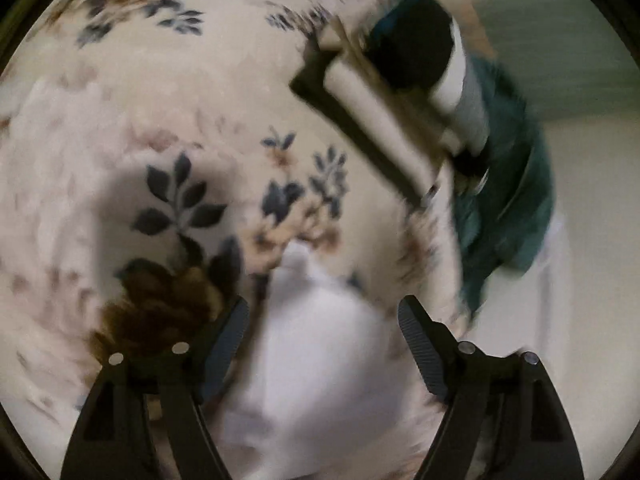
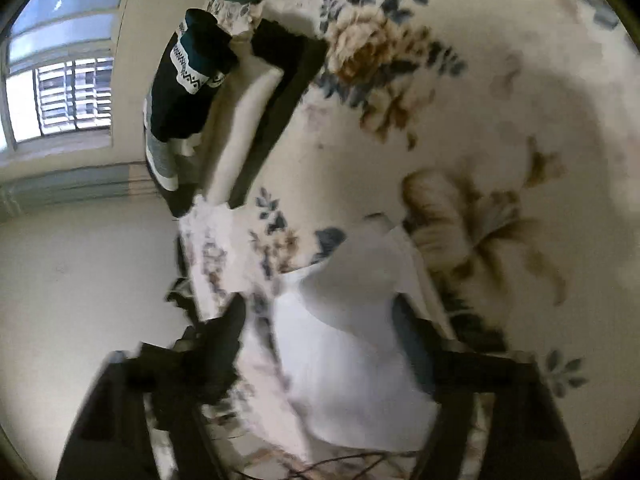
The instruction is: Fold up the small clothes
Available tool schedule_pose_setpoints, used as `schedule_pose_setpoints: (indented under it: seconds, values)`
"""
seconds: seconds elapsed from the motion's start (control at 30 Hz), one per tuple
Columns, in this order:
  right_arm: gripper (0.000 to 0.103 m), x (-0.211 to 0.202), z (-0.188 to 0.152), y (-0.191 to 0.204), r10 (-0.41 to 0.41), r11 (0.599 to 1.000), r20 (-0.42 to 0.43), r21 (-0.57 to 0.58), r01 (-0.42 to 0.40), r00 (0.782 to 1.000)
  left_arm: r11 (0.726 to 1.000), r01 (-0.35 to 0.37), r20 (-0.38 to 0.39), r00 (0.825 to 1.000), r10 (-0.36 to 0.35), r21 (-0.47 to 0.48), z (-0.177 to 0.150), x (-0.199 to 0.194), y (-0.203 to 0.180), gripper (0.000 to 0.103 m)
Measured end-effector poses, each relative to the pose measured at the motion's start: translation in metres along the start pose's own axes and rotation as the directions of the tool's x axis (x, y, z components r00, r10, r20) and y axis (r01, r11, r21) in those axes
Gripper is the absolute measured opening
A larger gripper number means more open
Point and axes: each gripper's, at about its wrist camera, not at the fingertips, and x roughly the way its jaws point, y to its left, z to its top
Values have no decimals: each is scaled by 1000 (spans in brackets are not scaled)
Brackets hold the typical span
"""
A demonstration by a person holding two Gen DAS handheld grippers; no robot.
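Now both sets of fingers are straddling a small white cloth garment on the floral bed cover.

Left gripper [image 1: 323, 328] is standing wide, white cloth garment [image 1: 320, 360] lying between its fingers, apparently ungripped; right gripper [image 2: 320, 324] is looking wide too, though blur is hiding any contact. Cream floral bed cover [image 1: 180, 128] is carrying it all. Folding is seeming early, the garment lying rumpled. Near the bed edge, a dark open box [image 2: 276, 92] is holding folded dark and white clothes [image 2: 192, 76].

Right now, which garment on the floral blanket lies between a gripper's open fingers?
The white garment: it sits between the left gripper fingers, while the dark folded clothes lie stacked farther off.
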Motion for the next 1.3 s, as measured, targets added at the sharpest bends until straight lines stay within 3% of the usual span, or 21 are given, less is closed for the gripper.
schedule_pose_setpoints:
  seconds: [0.13, 0.2, 0.23, 0.3, 0.33, 0.37, 0.4, 0.5, 0.6, 0.67, 0.77, 0.8, 0.83, 0.9, 0.93, 0.97, 1.0, 1.03, 1.07, 1.2, 1.3]
  values:
    - [79, 7, -6, -6, -176, 981, -10, -90, 174, 984, 993, -76, -118, 989, 86, 88, 0, 47, -3, 76]
    - [79, 20, -5, -15, -223, 971, -19, -90, 220, 975, 986, -115, -134, 982, 131, 125, 2, 70, -5, 74]
    - [79, 28, -1, -19, -225, 971, -32, -89, 222, 974, 982, -111, -124, 984, 130, 151, 3, 77, -8, 58]
    - [76, 43, 5, -25, -233, 970, -38, -83, 230, 972, 972, -121, -100, 985, 144, 202, 7, 86, -18, 7]
    - [51, 51, 9, -26, -221, 973, -45, -83, 217, 974, 972, -113, -101, 986, 136, 207, 9, 88, -20, 6]
    - [14, 57, 13, -25, -219, 973, -54, -82, 214, 974, 973, -99, -94, 988, 121, 206, 11, 88, -23, 6]
    - [8, 63, 16, -24, -230, 971, -60, -87, 224, 971, 975, -91, -84, 990, 110, 205, 14, 87, -25, 6]
    - [5, 61, 19, -11, -258, 956, 7, -142, 256, 966, 973, -90, -77, 991, 108, 215, 23, 88, -28, 6]
    - [4, 52, 22, -9, -260, 957, 58, -121, 265, 964, 968, -119, -78, 987, 139, 220, 33, 97, -25, 6]
    - [0, 47, 28, -8, -293, 944, 108, -124, 306, 950, 970, -128, -111, 982, 153, 208, 38, 107, -17, 6]
    - [1, 51, 39, -16, -294, 949, 54, -100, 298, 954, 991, -79, -172, 980, 98, 112, 40, 104, -1, 13]
    - [1, 50, 40, -18, -281, 955, 31, -89, 283, 959, 995, -65, -177, 981, 79, 81, 39, 97, 5, 31]
    - [1, 47, 40, -20, -270, 959, 4, -82, 270, 963, 998, -50, -176, 983, 58, 48, 36, 87, 10, 58]
    - [2, 40, 36, -20, -248, 964, -30, -104, 244, 968, 1000, 7, -159, 987, -7, 1, 27, 66, 19, 78]
    - [8, 35, 31, -21, -248, 963, -49, -120, 241, 967, 999, 44, -154, 987, -46, -16, 20, 57, 22, 78]
    - [30, 31, 25, -24, -241, 964, -76, -130, 230, 968, 997, 68, -164, 984, -71, -21, 11, 51, 24, 78]
    - [45, 30, 21, -27, -231, 967, -97, -134, 217, 968, 997, 77, -174, 981, -79, -22, 4, 48, 26, 78]
    - [67, 28, 13, -34, -217, 971, -130, -134, 199, 968, 996, 83, -192, 978, -85, -21, -7, 49, 28, 78]
    - [77, 28, 6, -39, -198, 975, -151, -130, 179, 969, 996, 91, -220, 971, -93, -19, -16, 54, 30, 79]
    - [77, 50, -23, -73, -142, 988, -304, -105, 115, 942, 996, 90, -326, 941, -92, -23, -49, 87, 35, 78]
    - [77, 69, -36, -95, -36, 999, -370, -34, 26, 928, 997, 78, -324, 944, -66, 26, -63, 99, 24, 79]
